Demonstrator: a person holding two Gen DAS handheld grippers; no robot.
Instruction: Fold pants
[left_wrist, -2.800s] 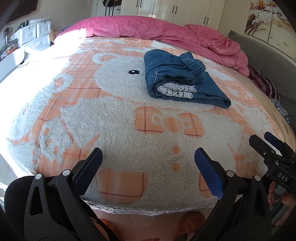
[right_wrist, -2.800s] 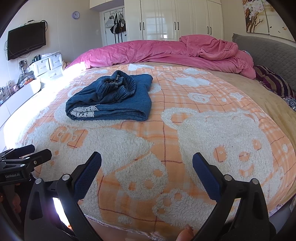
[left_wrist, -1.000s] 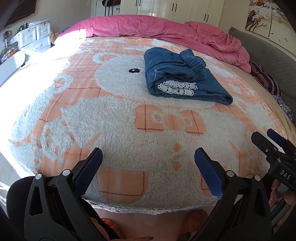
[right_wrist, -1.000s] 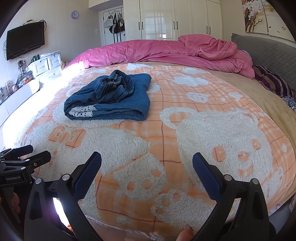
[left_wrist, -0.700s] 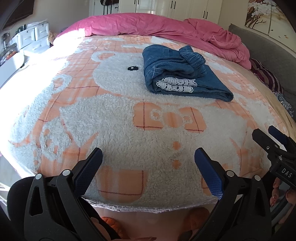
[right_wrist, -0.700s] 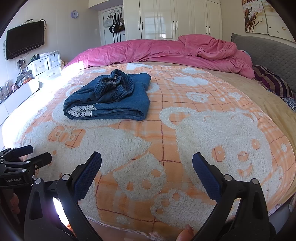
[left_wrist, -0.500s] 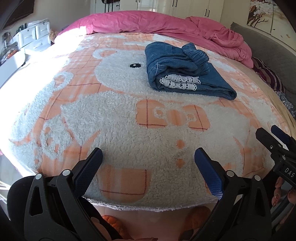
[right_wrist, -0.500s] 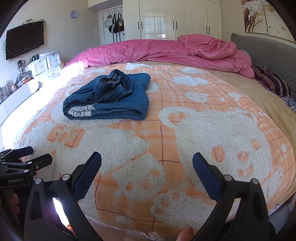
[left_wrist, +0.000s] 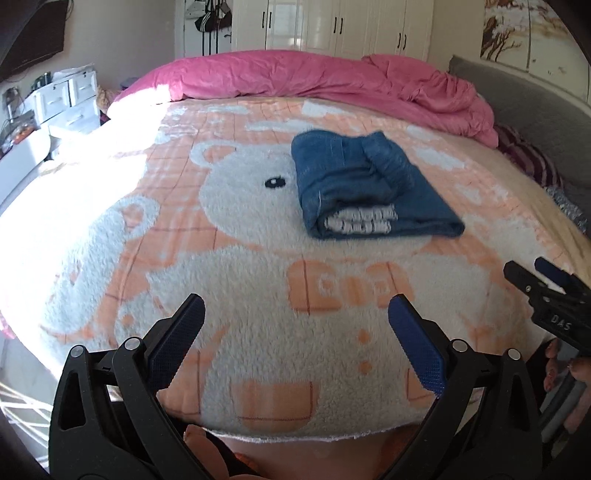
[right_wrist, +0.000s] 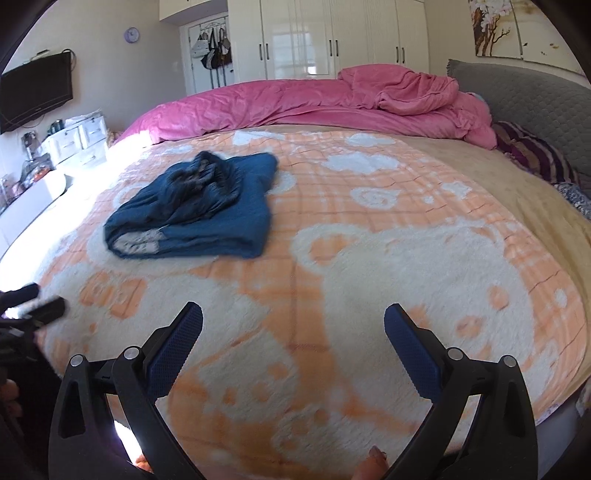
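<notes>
Now pants (left_wrist: 365, 188) folded on blanket (left_wrist: 229, 280); tools apart.

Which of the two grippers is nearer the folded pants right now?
The left gripper. The pants lie almost straight ahead of its open jaws, while from the right gripper they sit far off to the left.

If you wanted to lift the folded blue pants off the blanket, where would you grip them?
Probably the thick rolled fold of the pants at the near-left corner, beside the white lace trim. Approach from the near bed edge with the open left tongs; all layers meet there.
</notes>
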